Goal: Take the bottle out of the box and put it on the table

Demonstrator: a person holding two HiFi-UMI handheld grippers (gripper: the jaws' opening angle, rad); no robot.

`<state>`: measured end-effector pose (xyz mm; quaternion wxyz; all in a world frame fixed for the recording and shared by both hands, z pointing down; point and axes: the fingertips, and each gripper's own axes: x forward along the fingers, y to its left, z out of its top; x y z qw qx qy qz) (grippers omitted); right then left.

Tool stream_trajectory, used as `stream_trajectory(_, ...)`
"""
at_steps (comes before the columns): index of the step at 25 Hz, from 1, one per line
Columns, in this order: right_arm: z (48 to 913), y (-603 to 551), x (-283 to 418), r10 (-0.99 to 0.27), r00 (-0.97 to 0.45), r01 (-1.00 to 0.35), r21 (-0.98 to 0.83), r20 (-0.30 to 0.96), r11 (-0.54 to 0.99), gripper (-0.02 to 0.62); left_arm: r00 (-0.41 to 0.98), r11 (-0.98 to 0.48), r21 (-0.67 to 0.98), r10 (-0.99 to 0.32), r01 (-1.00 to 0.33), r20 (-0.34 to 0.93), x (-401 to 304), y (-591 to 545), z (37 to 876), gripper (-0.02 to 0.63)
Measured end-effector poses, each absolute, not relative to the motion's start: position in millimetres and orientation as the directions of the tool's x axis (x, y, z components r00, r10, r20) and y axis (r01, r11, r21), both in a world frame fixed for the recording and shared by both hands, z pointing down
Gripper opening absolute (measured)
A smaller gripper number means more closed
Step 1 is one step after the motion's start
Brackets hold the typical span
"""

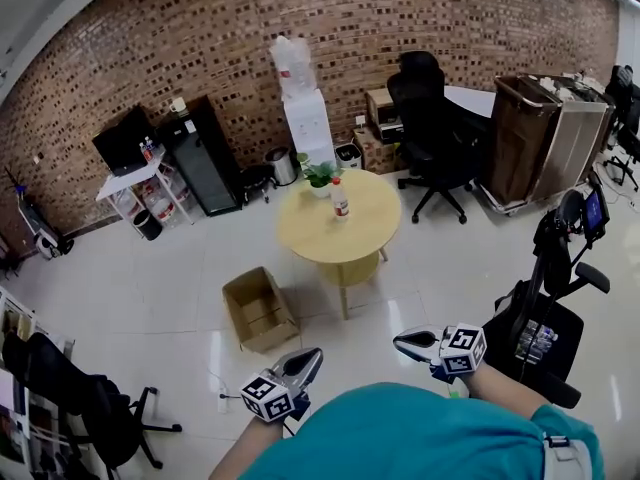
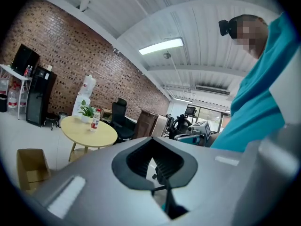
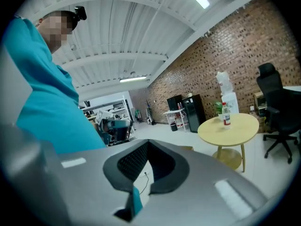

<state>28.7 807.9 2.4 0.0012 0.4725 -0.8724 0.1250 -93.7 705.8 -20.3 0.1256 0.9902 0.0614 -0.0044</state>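
Yellow wood of a round tabletop [image 1: 305,236] carries the clear bottle [image 1: 340,200], which stands upright on its base, long axis vertical, red cap up. It stands toward the far side of the top, just beside a small potted plant [image 1: 320,175]. On the pale tiled floor [image 1: 150,298], near the tabletop's foot and to its left in the head view, a cardboard box [image 1: 259,309] sits with its flaps open upward; only bare cardboard shows inside it. The person in a teal top holds both tools close to the body, well apart from bottle and box alike. The left tool [image 1: 310,355] has its jaws pressed together with nothing between them, and so has the right tool [image 1: 402,343]. From either tool the bottle lies ahead and far off across the floor, and the box lies between the left tool and the tabletop. Behind the tabletop a water dispenser [image 1: 306,118] stands against the brick wall [image 1: 200,38], with a black office chair [image 1: 432,108] to its right.
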Motion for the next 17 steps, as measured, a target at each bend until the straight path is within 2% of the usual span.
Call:
stream_trajectory(7, -11, 803, 7, -0.821, -0.549, -0.833, -0.185, 0.16, 0.521, 0.0, 0.991, -0.959, 0.253, 0.12, 0.13, -0.055, -117, 701, -36, 0.0)
stream_trajectory(13, -10, 806, 14, -0.822, -0.544, -0.837, -0.179, 0.17, 0.518, 0.0, 0.99, -0.959, 0.249, 0.128, 0.139, -0.061, -111, 702, -35, 0.0)
stream_trajectory(17, -7, 800, 6, -0.8, -0.572, -0.82, -0.169, 0.18, 0.548, 0.0, 0.993, -0.958, 0.264, 0.095, 0.11, -0.068, -119, 702, -37, 0.0)
